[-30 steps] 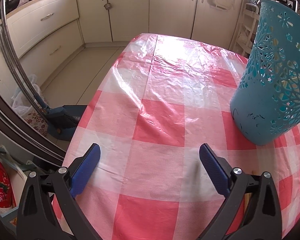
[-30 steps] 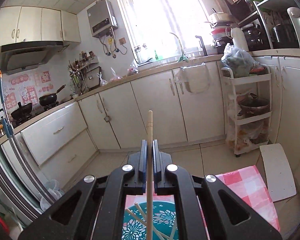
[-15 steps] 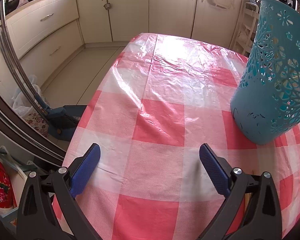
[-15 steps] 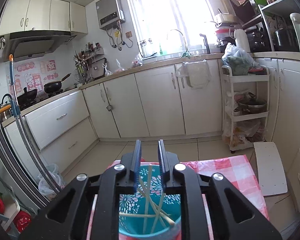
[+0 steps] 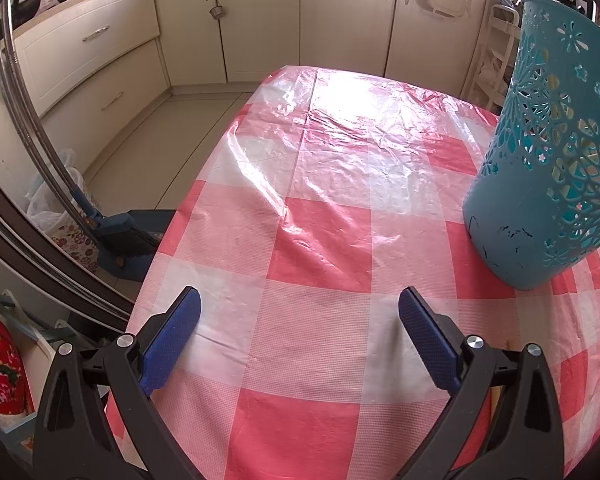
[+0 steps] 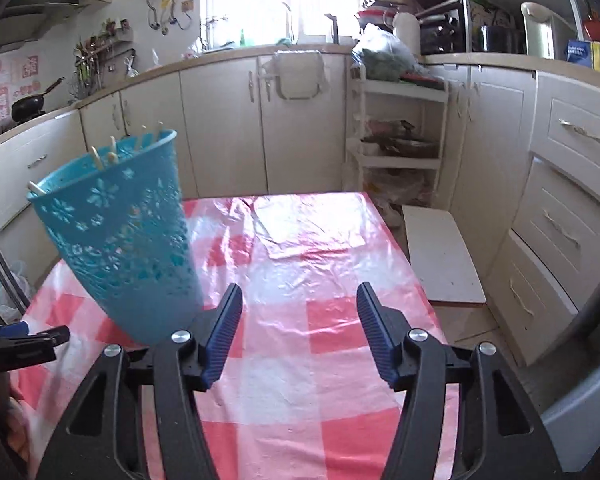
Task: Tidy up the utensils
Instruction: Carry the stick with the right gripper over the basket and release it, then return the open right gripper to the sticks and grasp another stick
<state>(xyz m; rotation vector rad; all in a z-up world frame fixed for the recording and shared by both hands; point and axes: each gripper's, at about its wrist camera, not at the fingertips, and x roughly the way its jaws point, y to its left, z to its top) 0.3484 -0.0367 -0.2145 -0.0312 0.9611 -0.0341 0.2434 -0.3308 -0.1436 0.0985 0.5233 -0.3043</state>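
Observation:
A teal perforated utensil holder (image 6: 120, 240) stands upright on the red-and-white checked tablecloth (image 6: 300, 320), left of my right gripper (image 6: 298, 312). Several wooden chopsticks (image 6: 112, 150) stick out above its rim. My right gripper is open and empty, low over the cloth beside the holder. In the left wrist view the holder (image 5: 548, 152) stands at the far right, and my left gripper (image 5: 300, 308) is open and empty near the table's front left edge. The left gripper also shows in the right wrist view (image 6: 24, 340) at the far left.
Cream kitchen cabinets (image 6: 220, 128) run behind and to the right of the table. A white shelf rack (image 6: 396, 140) and a white board (image 6: 440, 256) stand past the far right corner. A broom and dustpan (image 5: 120, 236) lie on the floor at the left.
My right gripper was shut on a chopstick above the holder, opened and let it fall in, then came down and to the right of the holder. The left gripper has not moved.

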